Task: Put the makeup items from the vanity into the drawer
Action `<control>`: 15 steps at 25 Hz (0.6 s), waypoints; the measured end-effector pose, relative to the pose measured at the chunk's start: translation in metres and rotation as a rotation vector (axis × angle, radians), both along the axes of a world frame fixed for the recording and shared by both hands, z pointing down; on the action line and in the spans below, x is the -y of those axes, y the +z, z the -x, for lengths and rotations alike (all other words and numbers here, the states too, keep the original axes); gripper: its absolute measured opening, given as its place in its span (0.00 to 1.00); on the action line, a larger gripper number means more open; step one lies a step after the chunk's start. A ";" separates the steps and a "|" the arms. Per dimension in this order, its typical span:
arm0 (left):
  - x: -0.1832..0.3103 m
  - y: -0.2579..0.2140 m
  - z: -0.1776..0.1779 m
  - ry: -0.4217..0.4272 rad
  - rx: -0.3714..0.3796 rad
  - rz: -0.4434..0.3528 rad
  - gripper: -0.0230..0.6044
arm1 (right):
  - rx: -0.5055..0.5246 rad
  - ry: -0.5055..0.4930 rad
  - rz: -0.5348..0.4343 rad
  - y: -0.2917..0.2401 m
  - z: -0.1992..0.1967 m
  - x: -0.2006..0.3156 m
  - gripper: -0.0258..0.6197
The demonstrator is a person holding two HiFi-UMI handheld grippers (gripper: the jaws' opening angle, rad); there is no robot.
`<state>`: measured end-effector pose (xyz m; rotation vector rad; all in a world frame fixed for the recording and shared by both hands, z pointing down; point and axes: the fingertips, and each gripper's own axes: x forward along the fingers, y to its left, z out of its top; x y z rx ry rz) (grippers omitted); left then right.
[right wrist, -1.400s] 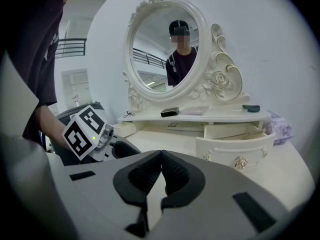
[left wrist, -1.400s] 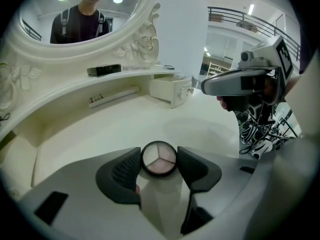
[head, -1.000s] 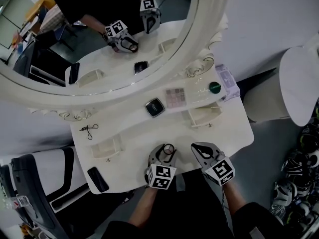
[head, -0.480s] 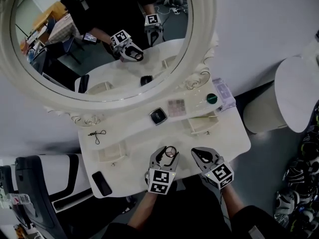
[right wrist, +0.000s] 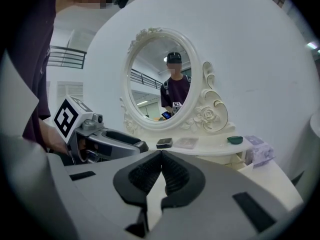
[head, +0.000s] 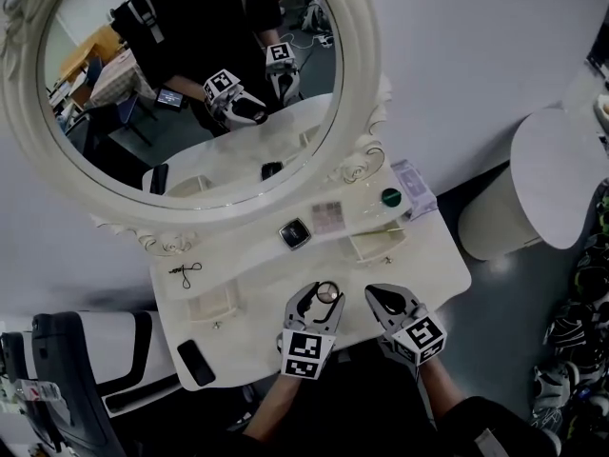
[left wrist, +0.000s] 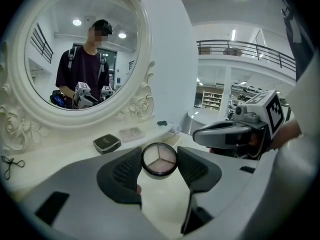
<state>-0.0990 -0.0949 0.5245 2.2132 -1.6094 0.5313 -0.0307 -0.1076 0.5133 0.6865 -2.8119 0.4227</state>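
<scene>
My left gripper is over the vanity's front edge, shut on a small round compact with a clear lid and three pale shades. Just to its right, my right gripper is shut with nothing in it, the pads pressed together. On the shelf under the mirror lie a black square compact, an eyeshadow palette and a green dish. An eyelash curler lies at the shelf's left end. Two small drawers, left and right, look pulled out.
A large oval mirror stands behind the shelf and reflects the person and both grippers. A purple box sits at the vanity's right end, a flat black item at its front left corner. A white round stool stands on the right.
The head view has shifted, showing more of the mirror. Both grippers stay at the vanity's front edge, the left still shut on the round compact.
</scene>
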 end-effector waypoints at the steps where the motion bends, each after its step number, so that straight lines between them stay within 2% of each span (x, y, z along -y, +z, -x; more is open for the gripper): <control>1: 0.001 0.000 -0.002 0.004 0.000 -0.001 0.40 | 0.002 0.007 -0.003 -0.001 -0.002 0.001 0.08; 15: 0.061 -0.002 -0.053 0.136 -0.008 -0.020 0.40 | 0.026 0.182 -0.029 -0.008 -0.055 0.042 0.08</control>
